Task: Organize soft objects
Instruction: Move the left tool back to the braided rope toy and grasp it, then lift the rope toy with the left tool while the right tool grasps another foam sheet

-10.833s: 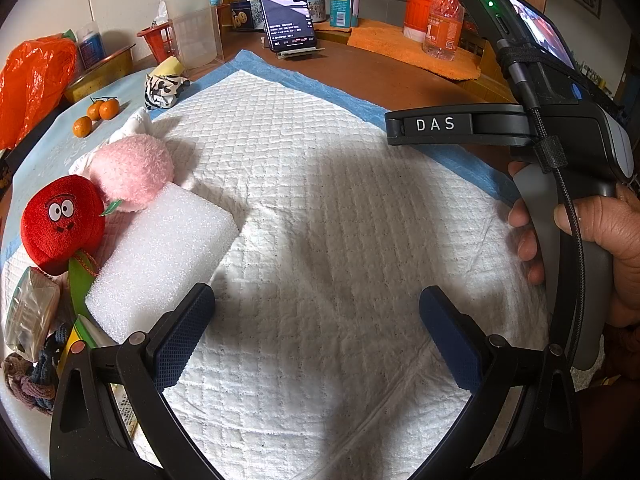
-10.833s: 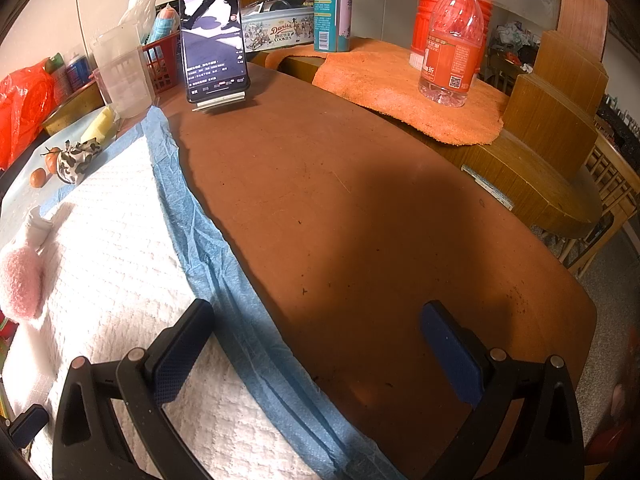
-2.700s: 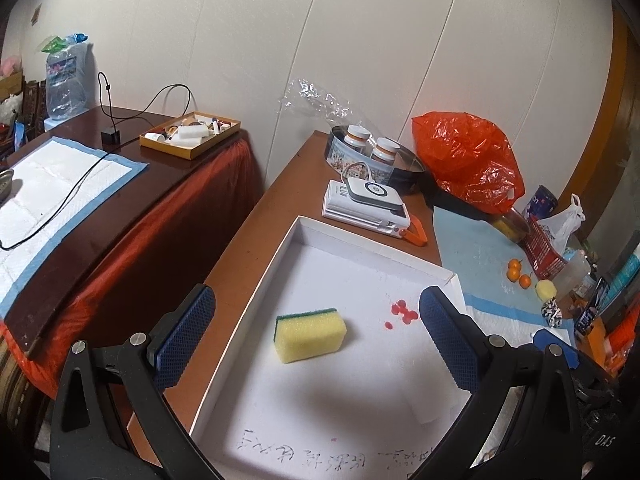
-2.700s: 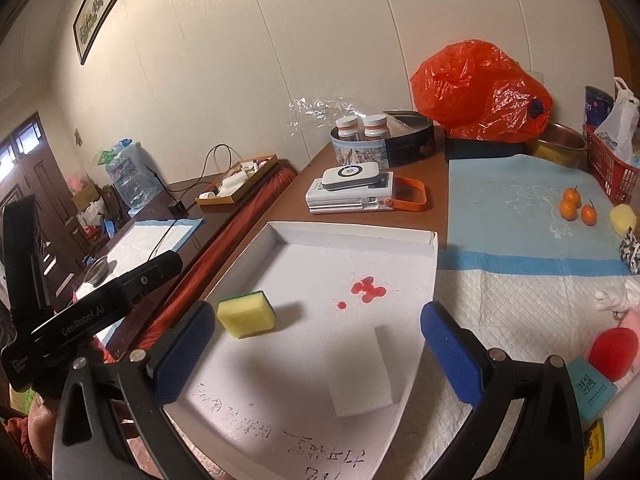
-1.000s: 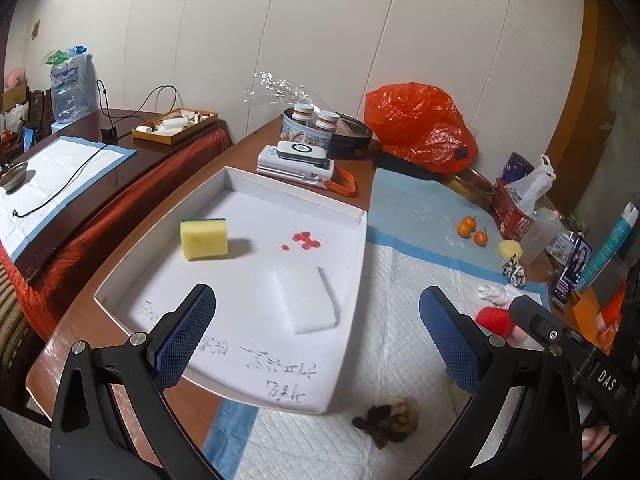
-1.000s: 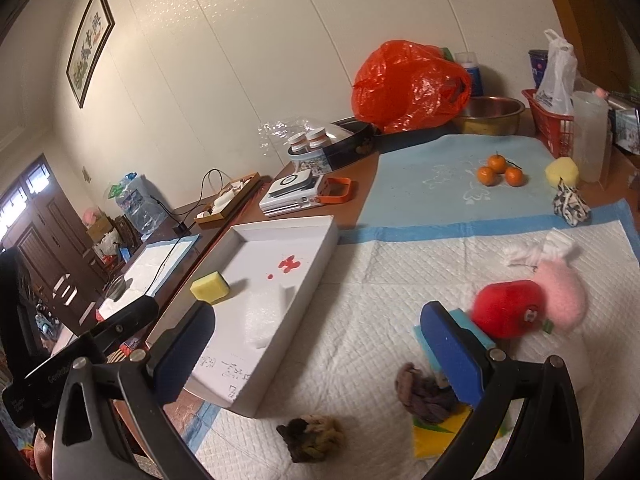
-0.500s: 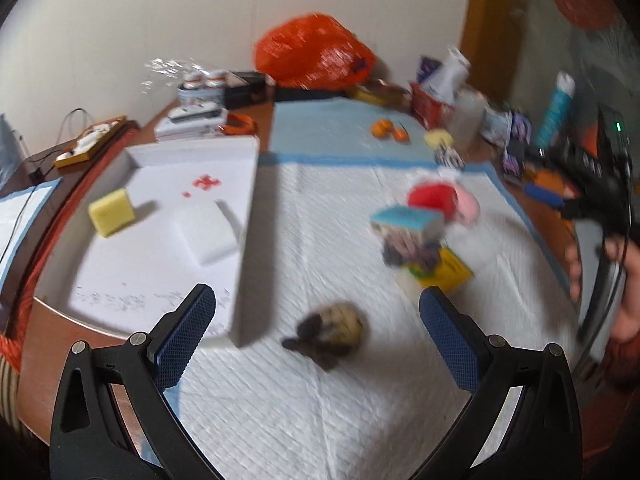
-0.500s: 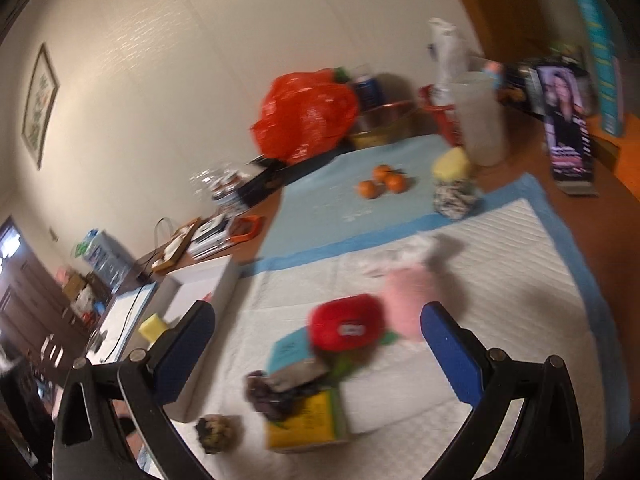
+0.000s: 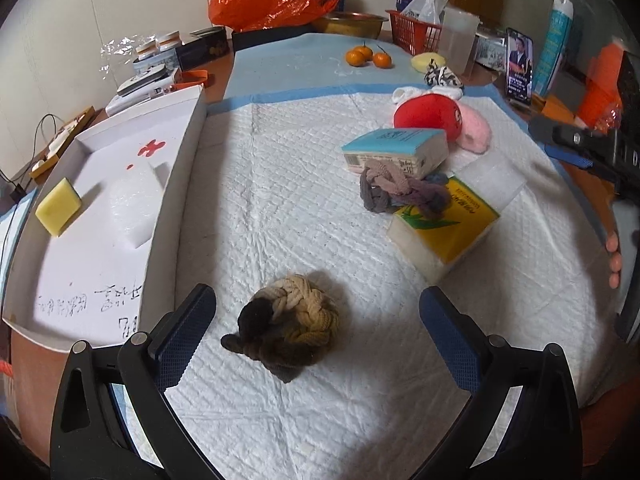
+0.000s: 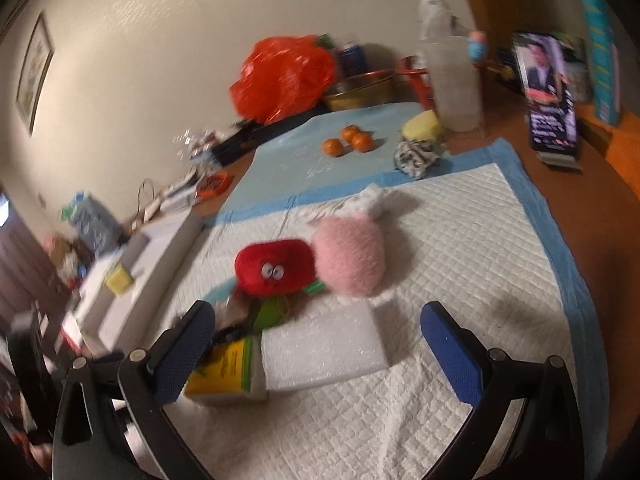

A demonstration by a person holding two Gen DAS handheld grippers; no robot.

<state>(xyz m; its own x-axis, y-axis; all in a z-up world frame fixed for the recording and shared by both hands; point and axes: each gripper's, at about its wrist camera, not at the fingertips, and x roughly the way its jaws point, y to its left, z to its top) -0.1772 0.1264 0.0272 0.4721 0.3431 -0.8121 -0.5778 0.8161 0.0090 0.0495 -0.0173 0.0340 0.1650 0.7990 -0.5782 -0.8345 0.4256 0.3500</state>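
Brown-and-tan braided rope knot (image 9: 286,330) lies on the white quilted pad (image 9: 280,200), between the spread, empty fingers of the left gripper (image 9: 318,330); its long axis runs diagonally, dark tail toward the left finger. The right gripper (image 10: 320,344), also spread and empty, frames a white foam block (image 10: 324,350); that view is blurred, its items partly indistinct.

We find open quilted pad (image 9: 280,184) between the white tray (image 9: 176,184) on the left and the pile on the right. One brown knotted rope ball (image 9: 288,328) lies alone on that stretch. The yellow tissue pack (image 9: 452,228), grey knotted rope (image 9: 396,194), blue-topped pack (image 9: 400,150) and red plush (image 10: 276,266) crowd together, touching. The tray wall bars low passage leftward.
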